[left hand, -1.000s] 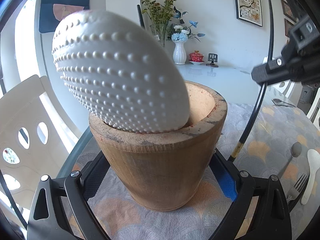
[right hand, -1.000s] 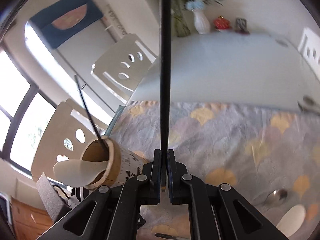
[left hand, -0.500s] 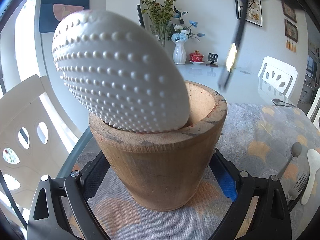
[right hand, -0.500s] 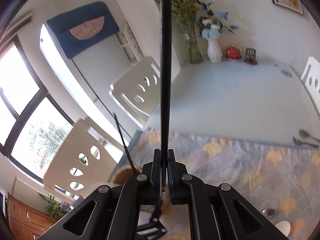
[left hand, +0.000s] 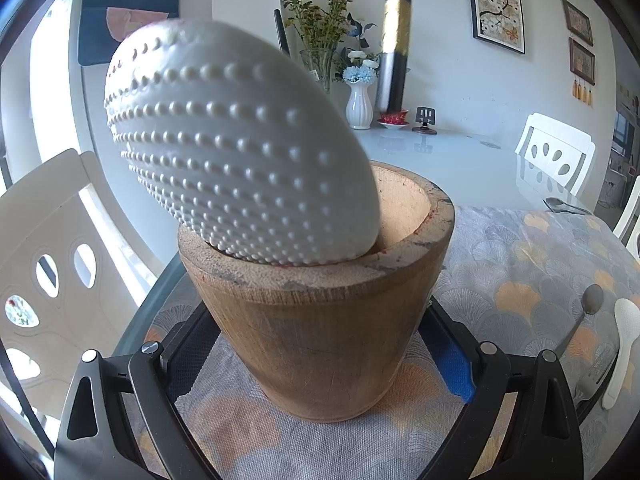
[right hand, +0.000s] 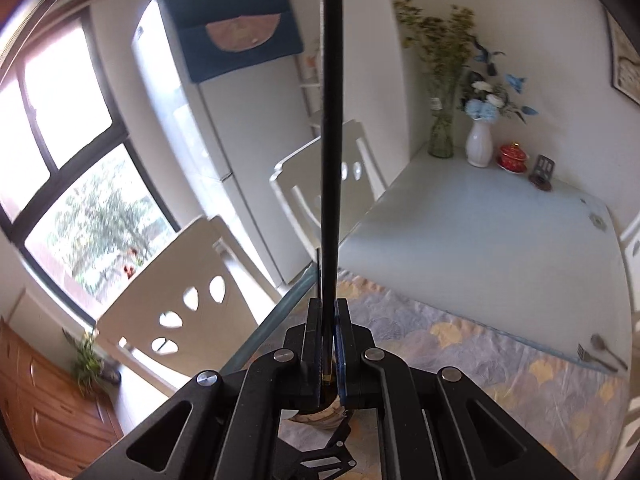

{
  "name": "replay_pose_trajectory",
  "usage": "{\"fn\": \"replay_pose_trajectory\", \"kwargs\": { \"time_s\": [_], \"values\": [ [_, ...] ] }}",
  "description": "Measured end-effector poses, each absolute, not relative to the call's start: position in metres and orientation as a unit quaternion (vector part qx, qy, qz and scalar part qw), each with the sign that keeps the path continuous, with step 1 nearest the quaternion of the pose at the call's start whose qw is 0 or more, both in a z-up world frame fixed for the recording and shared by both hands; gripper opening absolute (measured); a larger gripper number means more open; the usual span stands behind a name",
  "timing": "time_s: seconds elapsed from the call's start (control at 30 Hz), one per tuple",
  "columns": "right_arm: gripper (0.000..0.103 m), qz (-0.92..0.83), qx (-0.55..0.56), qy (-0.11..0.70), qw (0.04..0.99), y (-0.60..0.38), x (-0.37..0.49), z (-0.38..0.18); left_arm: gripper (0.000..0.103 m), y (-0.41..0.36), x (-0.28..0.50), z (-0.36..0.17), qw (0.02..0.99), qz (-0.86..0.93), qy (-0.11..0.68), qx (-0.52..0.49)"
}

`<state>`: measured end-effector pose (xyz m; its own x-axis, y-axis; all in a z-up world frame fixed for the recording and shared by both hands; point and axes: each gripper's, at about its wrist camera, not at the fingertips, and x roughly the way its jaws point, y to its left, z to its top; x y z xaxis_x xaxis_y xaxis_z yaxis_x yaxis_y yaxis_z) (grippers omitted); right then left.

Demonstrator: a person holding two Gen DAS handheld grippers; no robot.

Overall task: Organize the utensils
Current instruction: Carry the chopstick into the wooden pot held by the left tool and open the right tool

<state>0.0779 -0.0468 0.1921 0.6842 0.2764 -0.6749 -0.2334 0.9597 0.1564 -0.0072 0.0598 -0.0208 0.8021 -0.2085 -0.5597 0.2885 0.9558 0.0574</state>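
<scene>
Left wrist view is showing the left tongs [left hand: 320,376] bracing the wooden holder [left hand: 320,320] on the tabletop [left hand: 520,256], white paddle [left hand: 240,148] inside. The right tongs [right hand: 329,344] are clamping a black chopstick [right hand: 331,140]; dangling above, its tip risks striking the rim or paddle and slipping.

Bright daylight from window [right hand: 68,168], blown out near white. Glare on glass tabletop [right hand: 480,240] right of window. Slight motion blur around window; strong fisheye bending, dark vignette at edges.
</scene>
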Motion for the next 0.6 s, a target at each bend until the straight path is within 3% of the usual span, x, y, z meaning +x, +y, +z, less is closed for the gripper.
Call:
{"fn": "replay_pose_trajectory", "kwargs": {
  "time_s": [0.5, 0.57, 0.6],
  "values": [
    [0.005, 0.159, 0.006, 0.413, 0.897, -0.034, 0.086, 0.172, 0.095, 0.06, -0.007, -0.021, 0.947, -0.131, 0.286, 0.07],
    [0.011, 0.163, 0.003, 0.429, 0.889, -0.032, 0.089, 0.164, 0.095, 0.06, -0.007, -0.021, 0.947, -0.131, 0.286, 0.07],
    [0.019, 0.16, 0.002, 0.436, 0.886, -0.032, 0.091, 0.16, 0.096, 0.06, -0.007, -0.021, 0.946, -0.131, 0.287, 0.07]
  ]
}}
